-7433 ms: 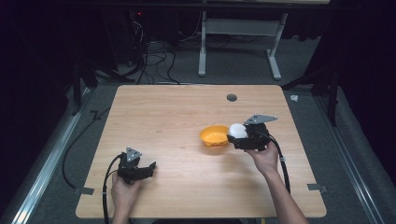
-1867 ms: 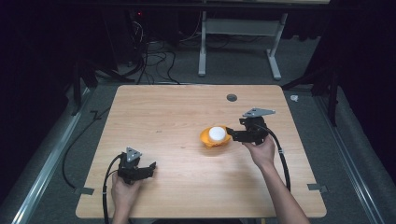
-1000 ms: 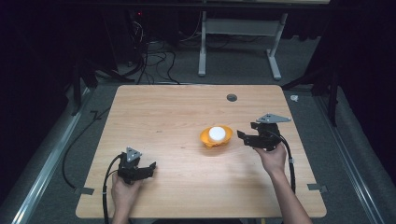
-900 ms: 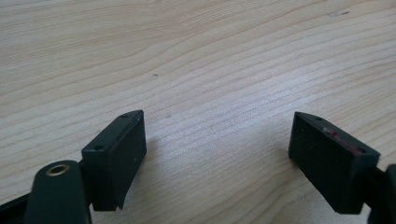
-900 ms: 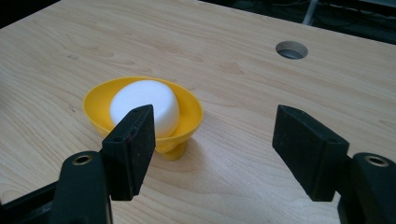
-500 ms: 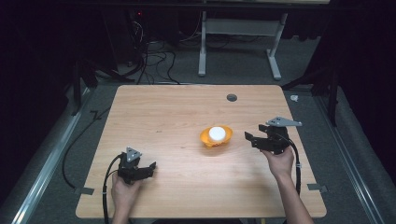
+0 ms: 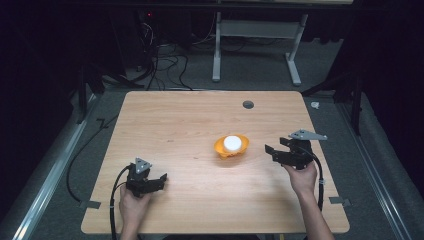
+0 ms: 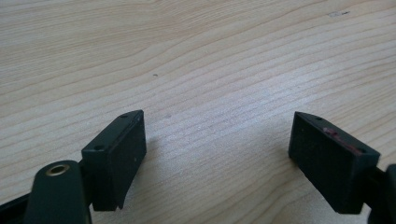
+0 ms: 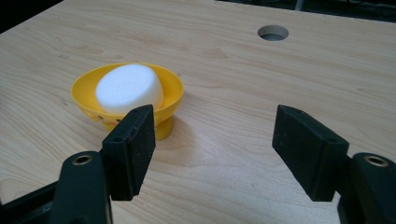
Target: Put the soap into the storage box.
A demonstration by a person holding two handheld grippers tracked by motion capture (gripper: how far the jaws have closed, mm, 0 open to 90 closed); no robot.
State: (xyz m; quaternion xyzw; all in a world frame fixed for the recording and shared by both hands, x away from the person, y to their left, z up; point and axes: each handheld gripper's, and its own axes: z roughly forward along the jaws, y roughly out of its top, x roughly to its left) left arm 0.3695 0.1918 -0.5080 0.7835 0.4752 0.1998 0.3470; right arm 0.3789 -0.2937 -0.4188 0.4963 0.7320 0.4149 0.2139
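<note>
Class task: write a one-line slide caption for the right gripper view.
Right gripper, jaws apart and empty, faces a white foam piece resting in a yellow bowl on the wooden table.

A wooden table with a round hole.

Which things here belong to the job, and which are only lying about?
Job:
- white foam
- yellow bowl holding it
- right tool, open beside the bowl

Lying about:
- left tool, open over bare table
- hole in the table
- floor cables
</note>
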